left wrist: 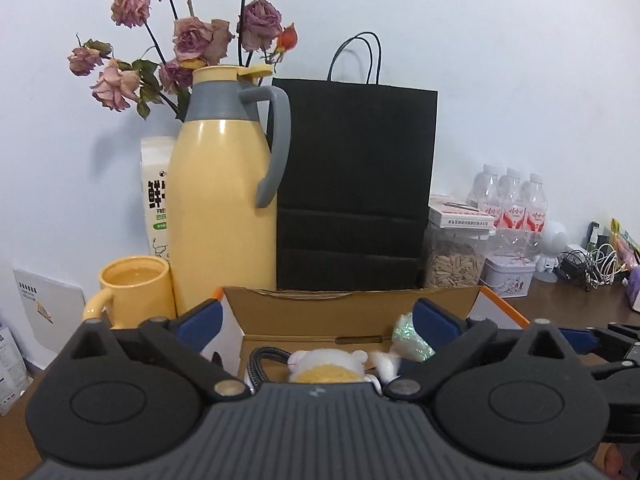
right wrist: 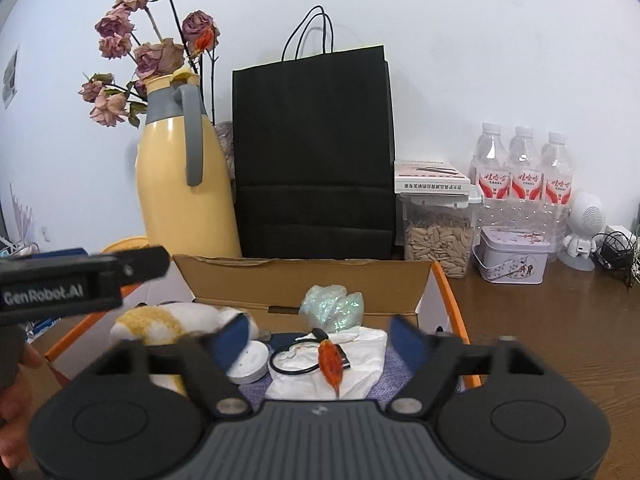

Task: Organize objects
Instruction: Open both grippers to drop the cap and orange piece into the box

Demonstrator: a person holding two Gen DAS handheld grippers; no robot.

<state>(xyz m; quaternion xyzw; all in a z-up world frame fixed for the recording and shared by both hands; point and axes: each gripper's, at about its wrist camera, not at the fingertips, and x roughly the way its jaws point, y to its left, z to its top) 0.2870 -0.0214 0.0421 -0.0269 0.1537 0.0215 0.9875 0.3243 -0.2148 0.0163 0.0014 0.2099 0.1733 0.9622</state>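
An open cardboard box [right wrist: 304, 280] with orange edges sits on the brown table and holds a white and yellow plush toy [right wrist: 160, 322], a glittery green packet [right wrist: 332, 306], a white round disc [right wrist: 250, 362], a black cord ring [right wrist: 296, 360], an orange leaf-shaped piece [right wrist: 330, 364] and white paper [right wrist: 360, 360]. My right gripper [right wrist: 320, 338] is open above the box, over the cord and leaf. My left gripper [left wrist: 316, 318] is open above the box [left wrist: 352, 304], with the plush toy [left wrist: 328, 366] and green packet [left wrist: 410, 338] below it. The left gripper's body also shows in the right wrist view [right wrist: 80, 280].
Behind the box stand a yellow thermos jug [left wrist: 224, 188], a black paper bag [left wrist: 352, 184], a yellow mug [left wrist: 132, 292], dried roses [left wrist: 192, 36] and a milk carton [left wrist: 156, 192]. To the right are a seed jar [right wrist: 436, 236], water bottles [right wrist: 524, 168], a tin [right wrist: 512, 260] and cables [right wrist: 616, 248].
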